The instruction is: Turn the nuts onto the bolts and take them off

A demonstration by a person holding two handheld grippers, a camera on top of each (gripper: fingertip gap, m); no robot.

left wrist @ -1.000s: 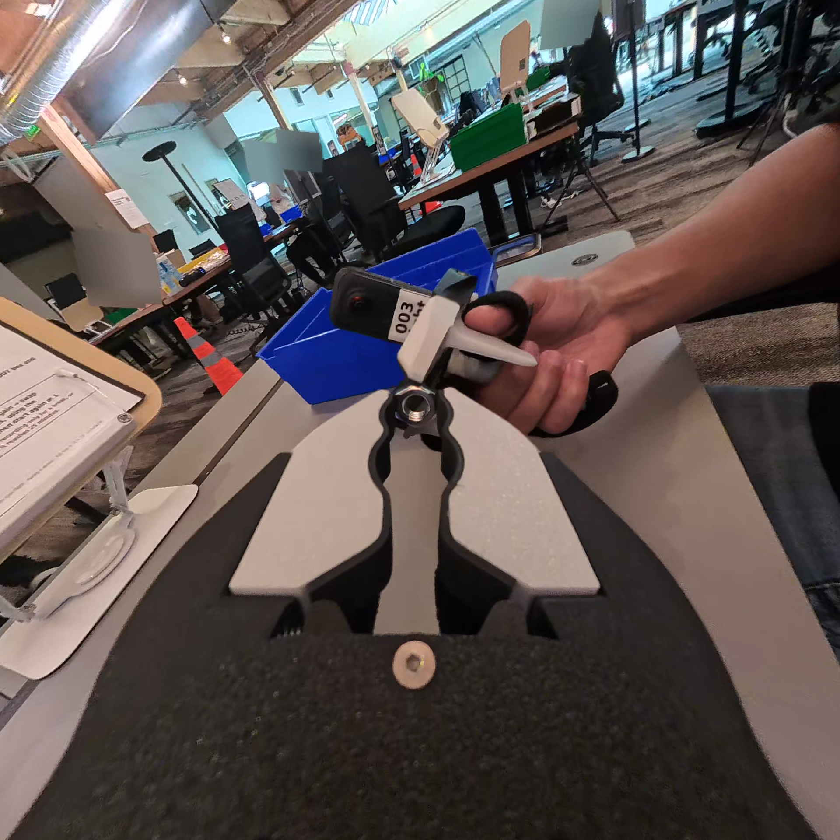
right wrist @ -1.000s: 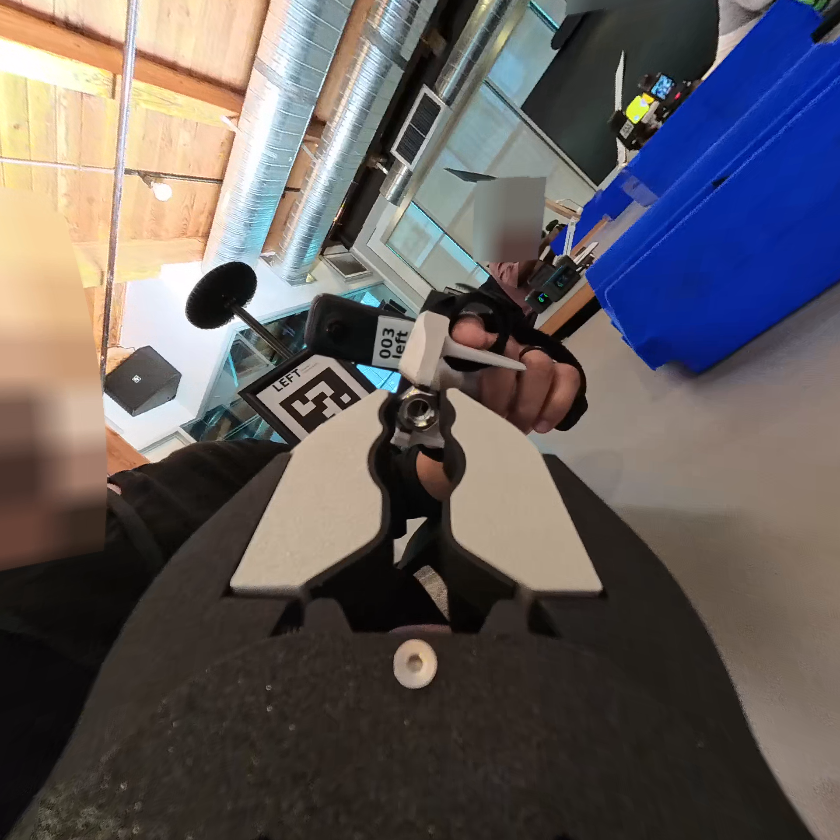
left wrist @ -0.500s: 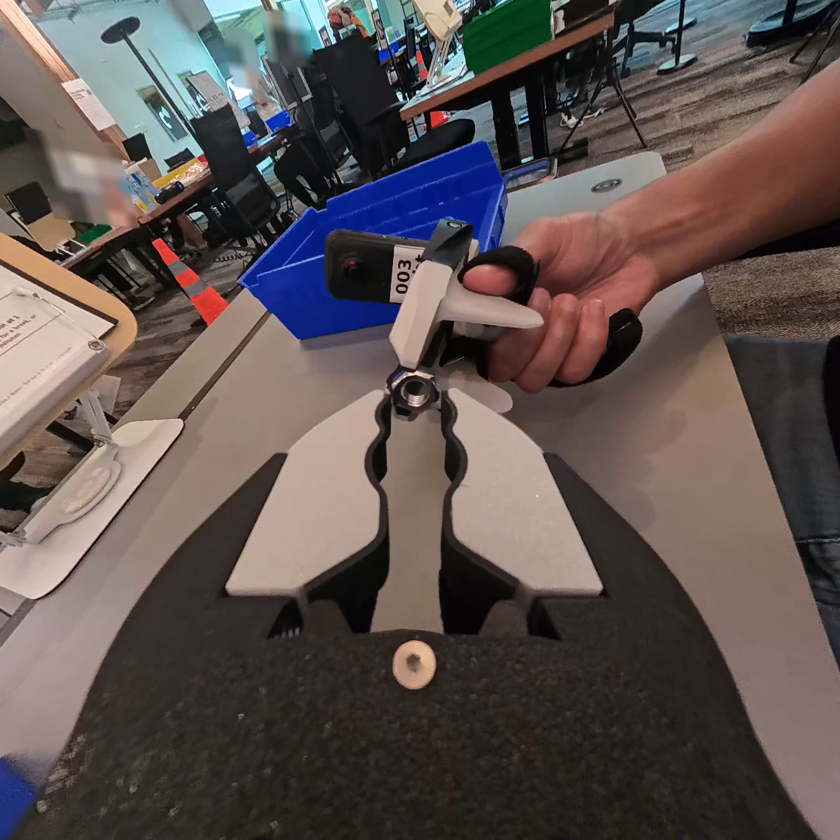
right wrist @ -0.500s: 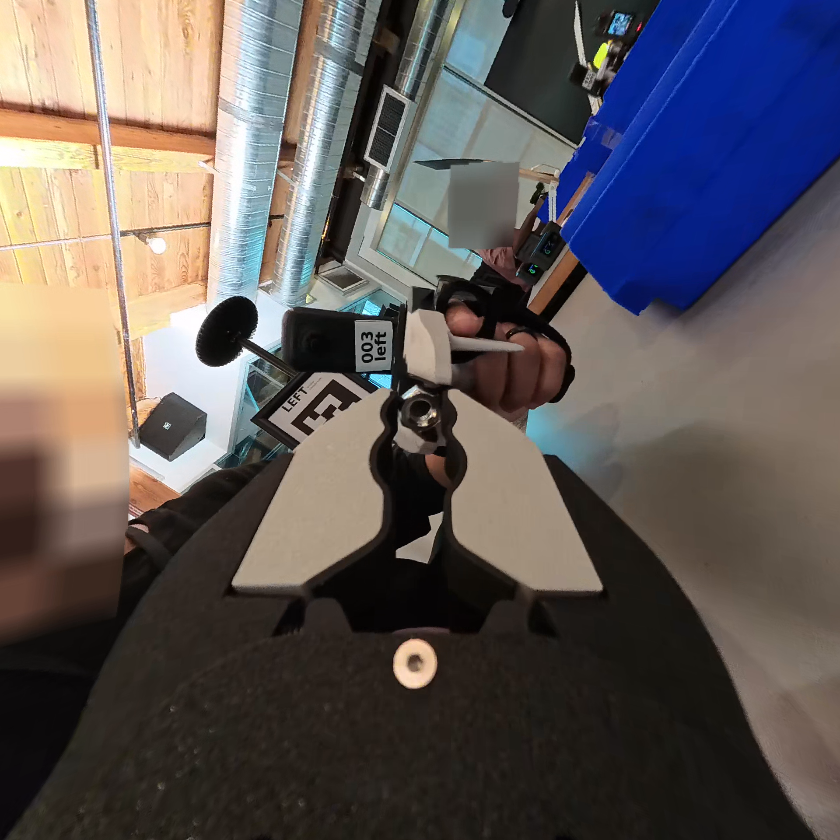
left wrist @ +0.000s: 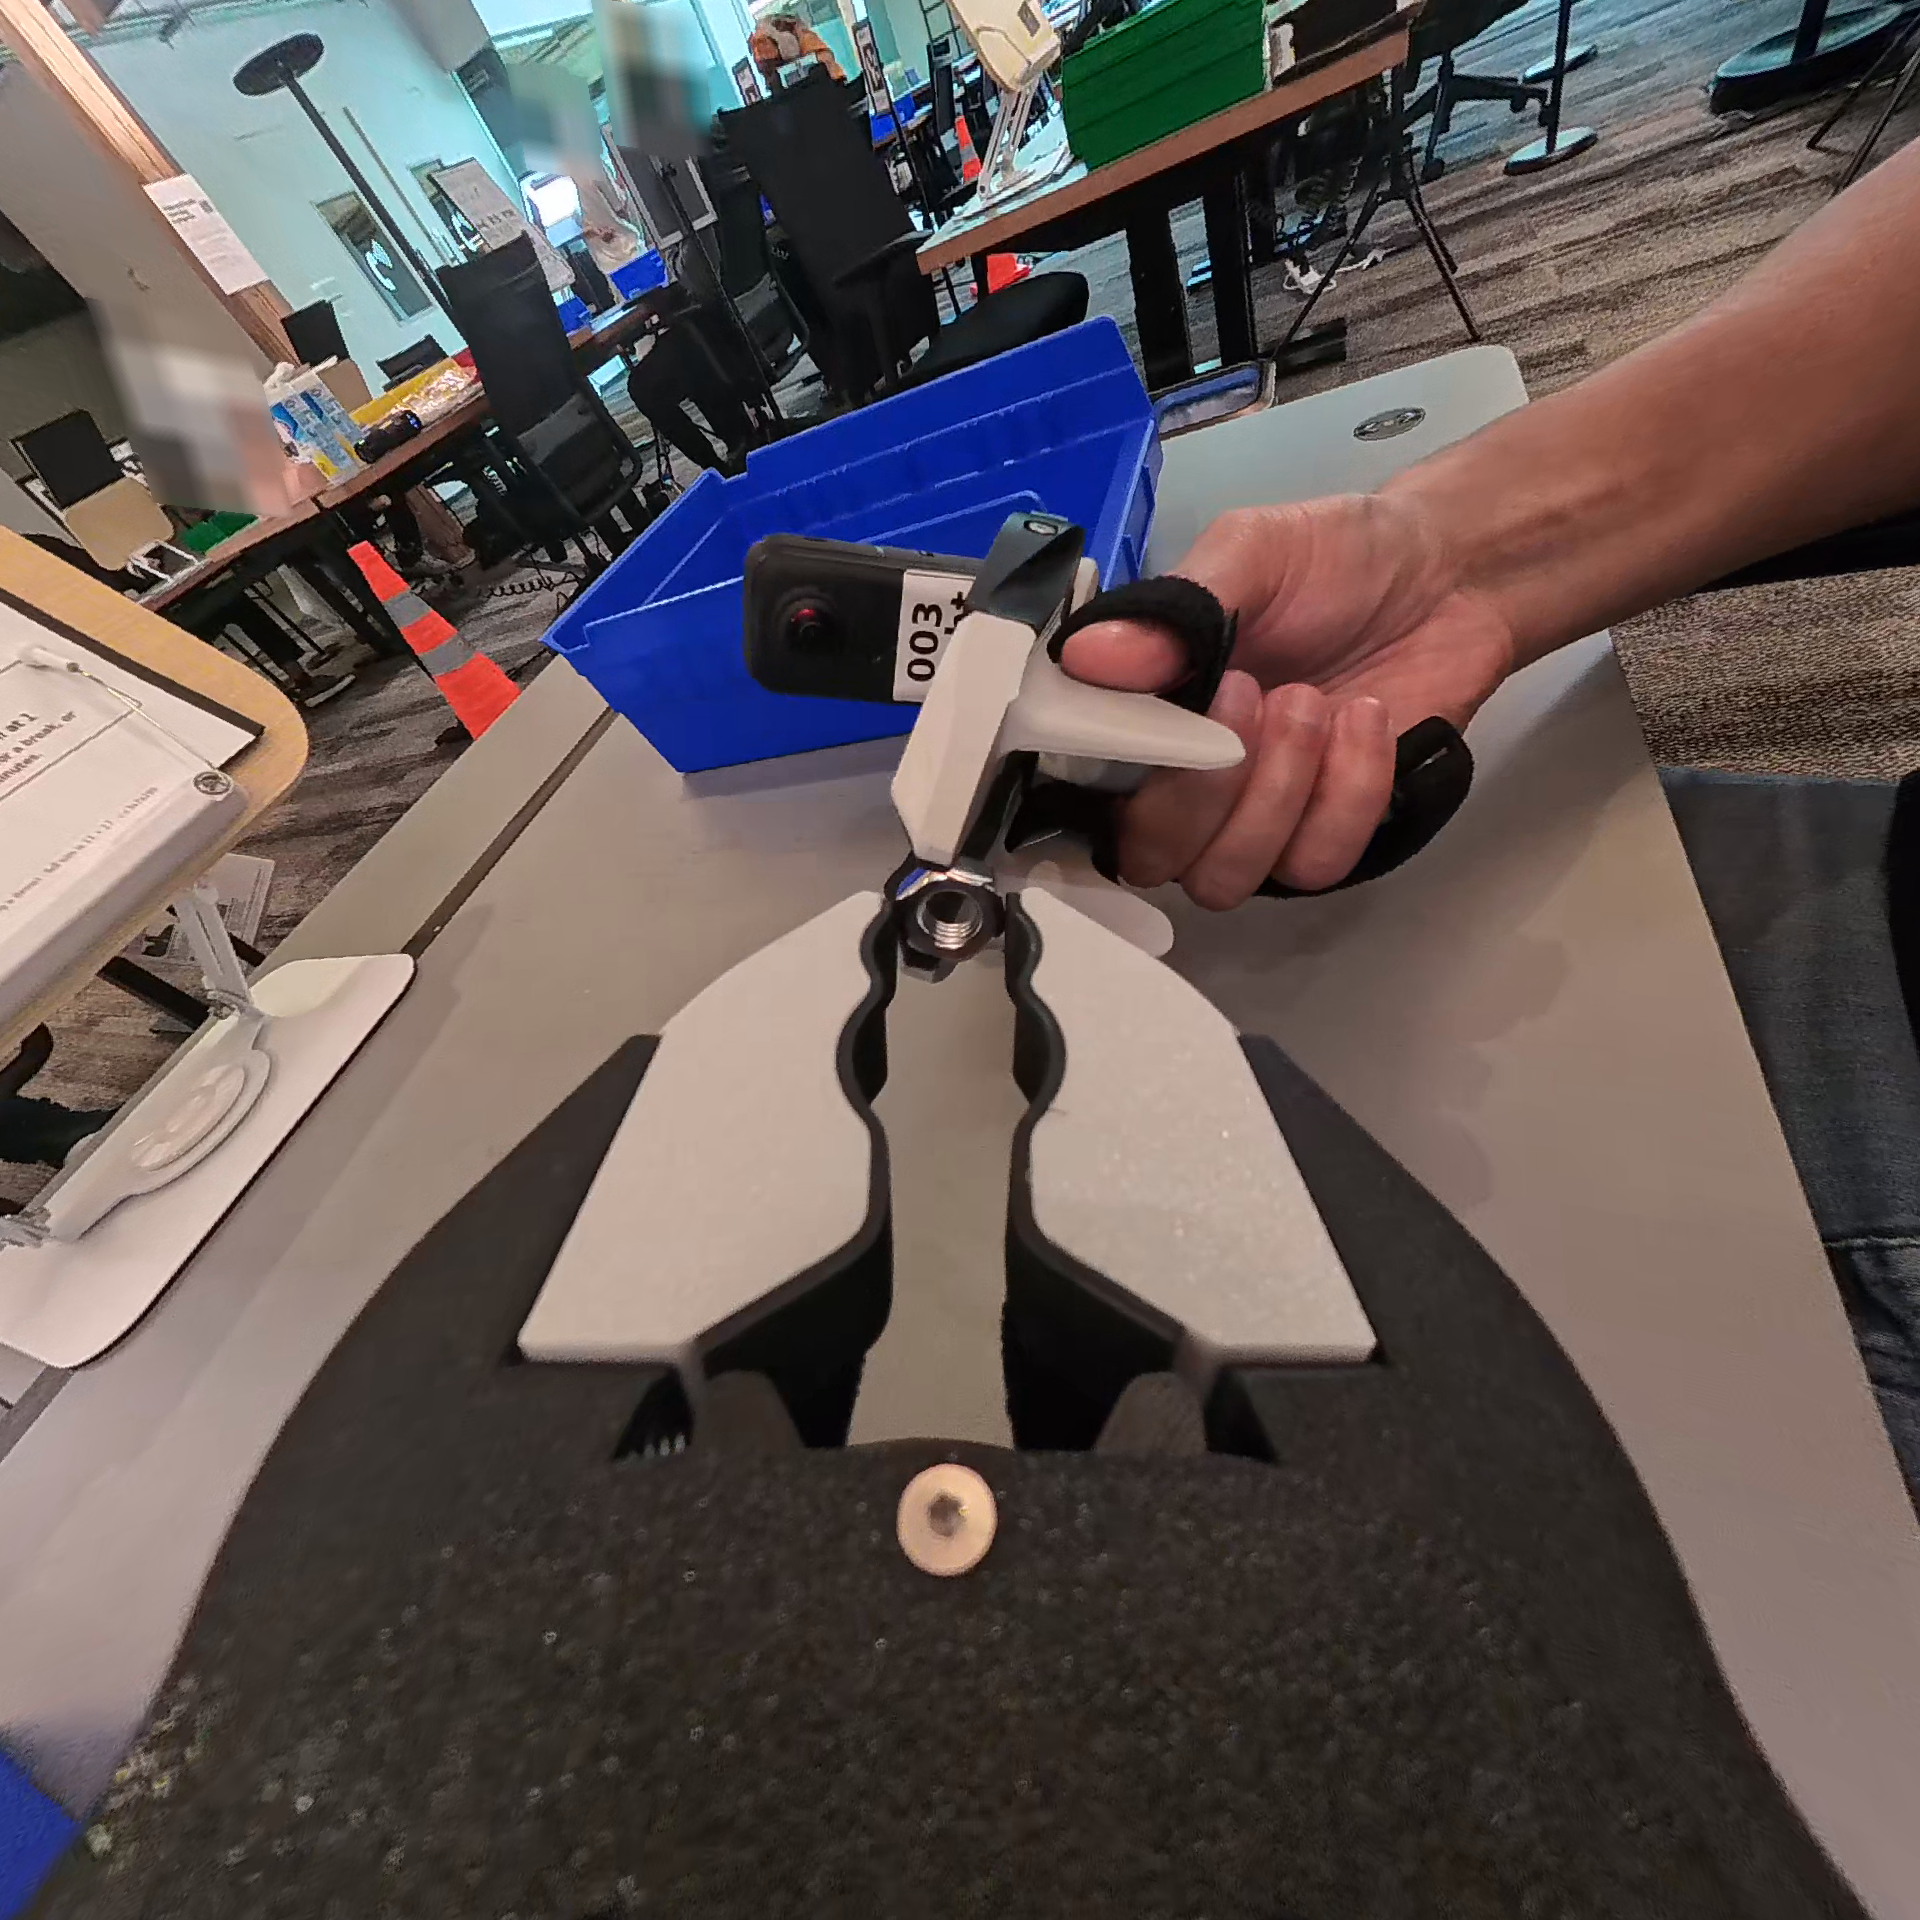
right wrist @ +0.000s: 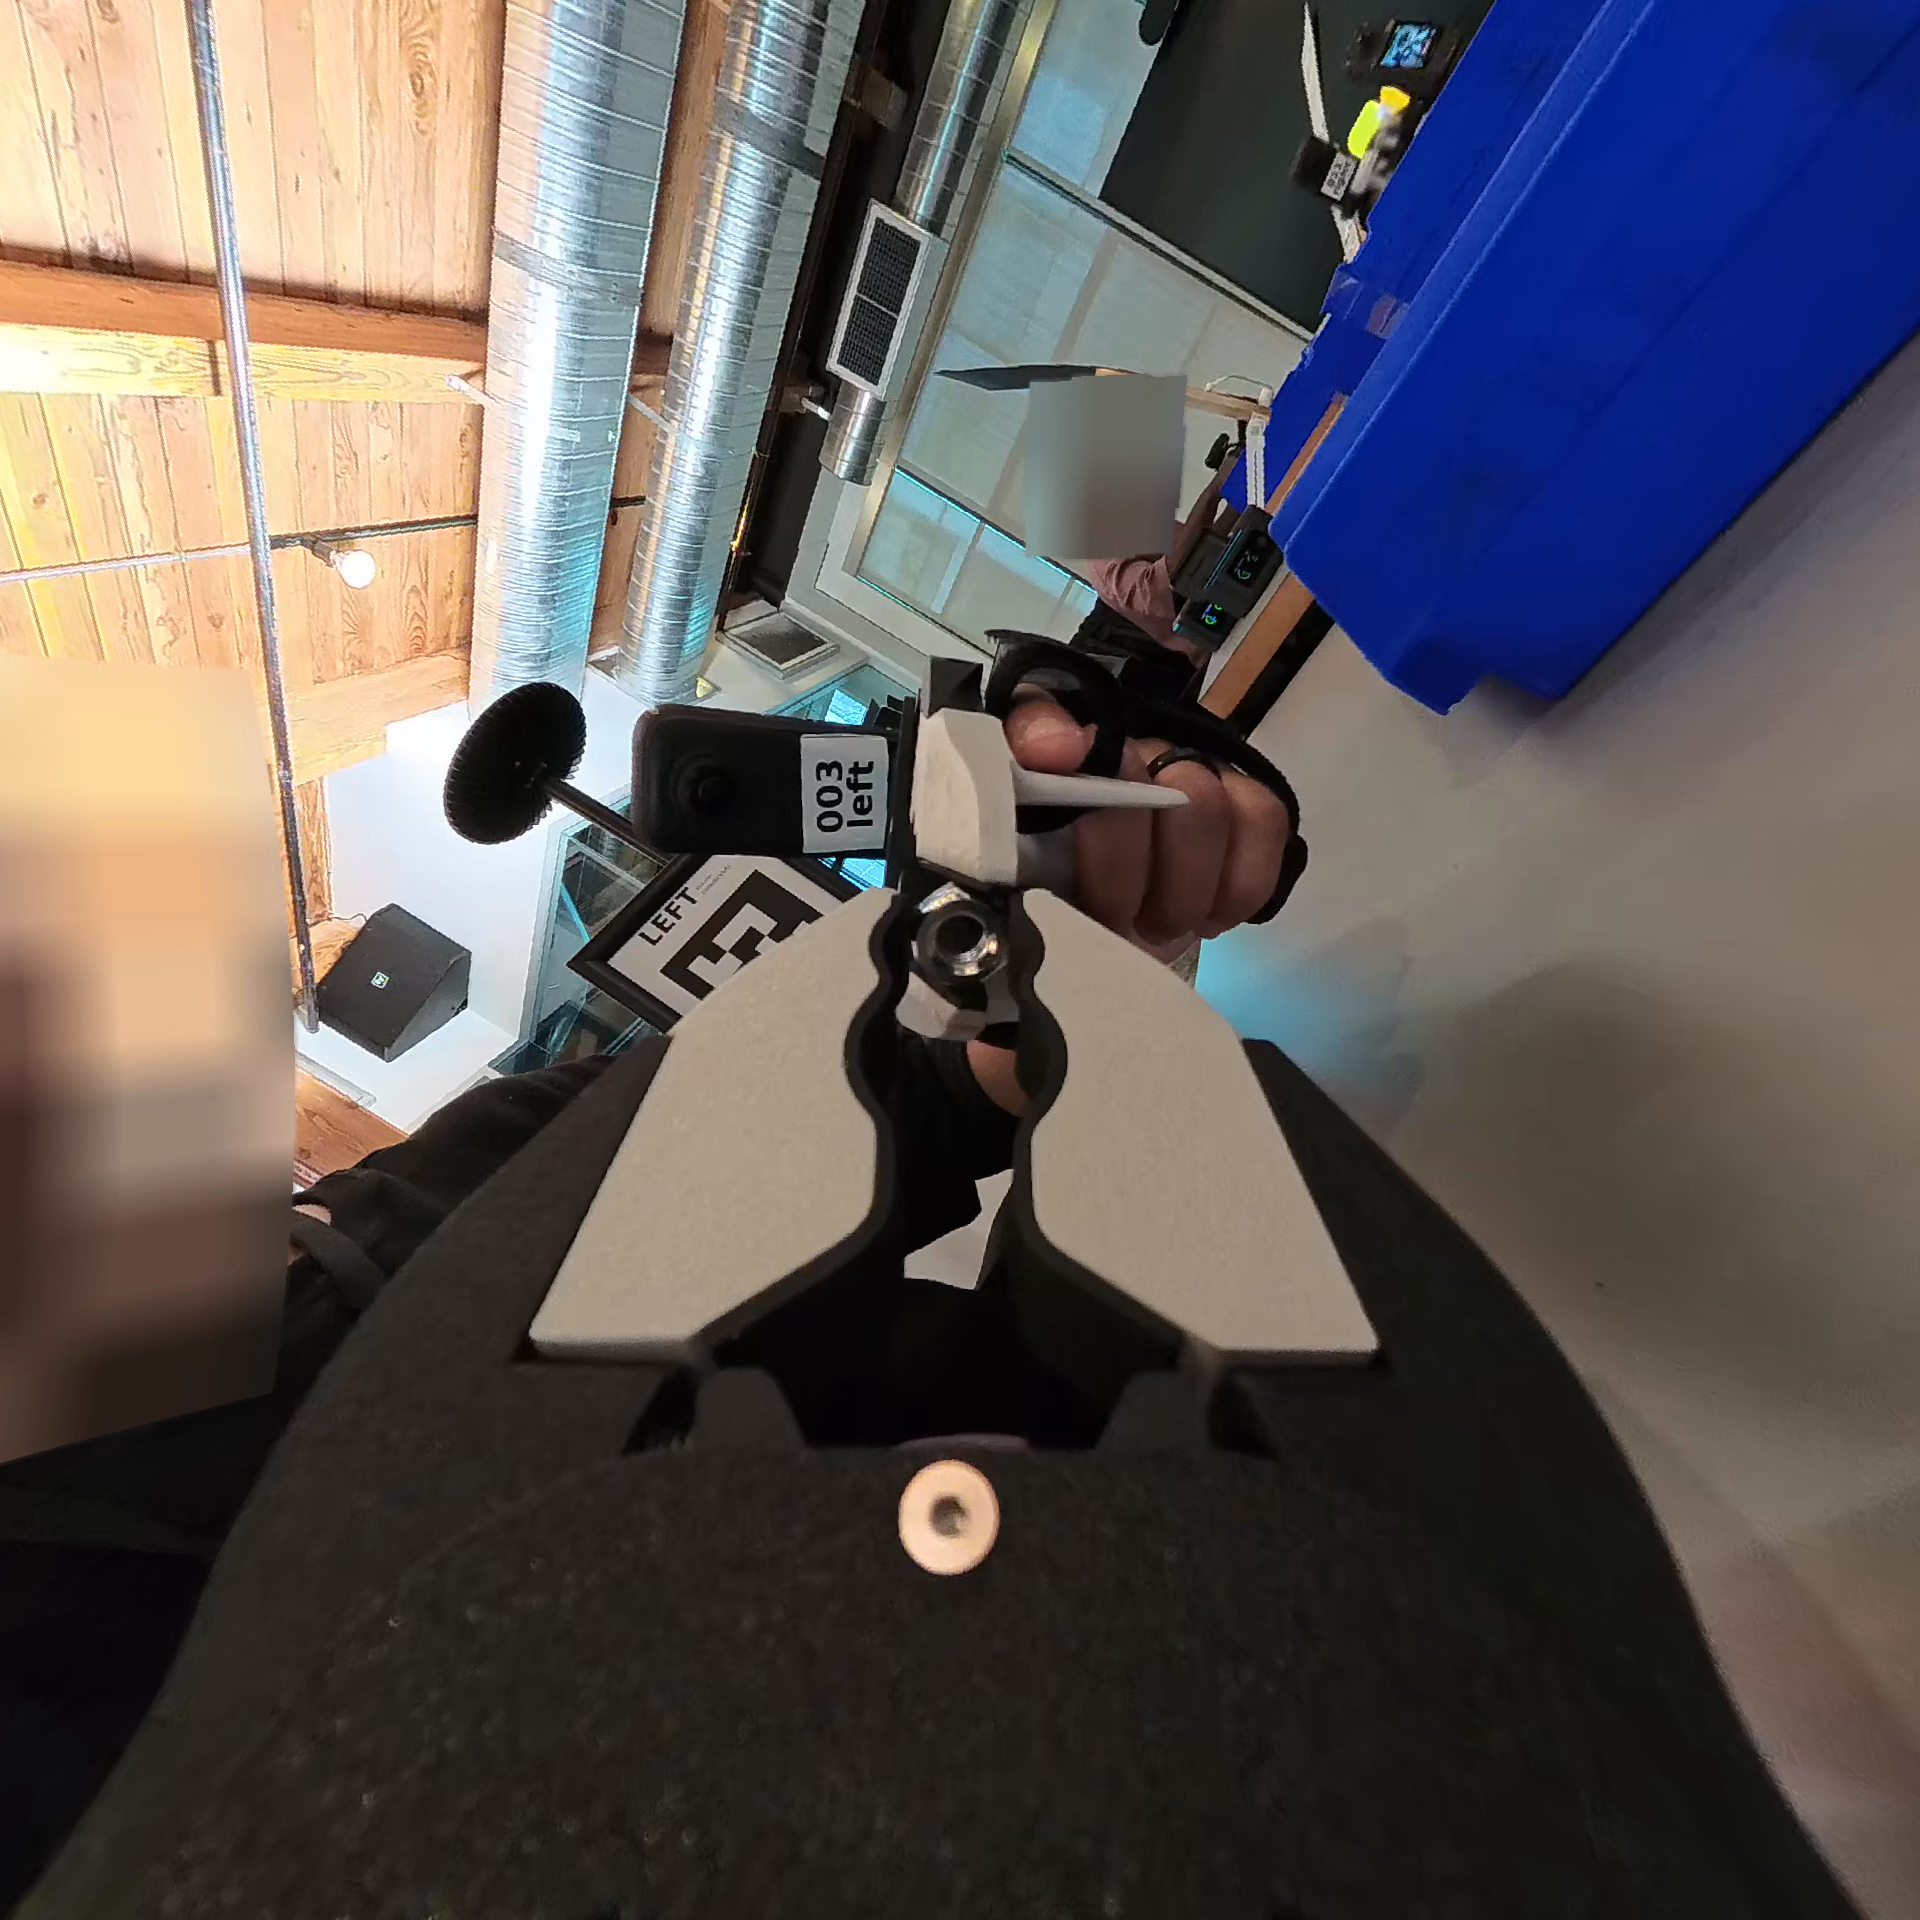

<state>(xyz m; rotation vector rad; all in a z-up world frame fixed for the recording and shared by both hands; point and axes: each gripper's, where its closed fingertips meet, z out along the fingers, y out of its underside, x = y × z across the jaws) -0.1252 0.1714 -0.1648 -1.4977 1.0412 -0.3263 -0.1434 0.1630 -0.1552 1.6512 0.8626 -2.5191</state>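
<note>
My left gripper (left wrist: 948, 940) is shut on a steel hex nut (left wrist: 948, 923), whose threaded hole faces the camera. My right gripper (right wrist: 956, 951) meets it tip to tip above the grey table (left wrist: 1455, 1143) and is shut on a round metal piece with a hole in its face, apparently the bolt's head (right wrist: 954, 940). In the left wrist view a hand (left wrist: 1299, 727) holds the right gripper, and its white finger (left wrist: 951, 758) points down at the nut. In the right wrist view the left gripper's white fingers (right wrist: 966, 800) cross mine above and below the bolt. The bolt's shank is hidden.
A blue bin (left wrist: 883, 582) stands on the table behind the grippers and also shows in the right wrist view (right wrist: 1621, 364). A white document stand (left wrist: 156, 1091) sits at the table's left edge. The person's forearm (left wrist: 1662, 416) comes in from the right. Left and right tips are no more than a few centimetres apart.
The left wrist view has tipped down, so more table shows. The right wrist view has rolled, with the blue bin swinging up and right. Both grippers stay shut, tip to tip.
</note>
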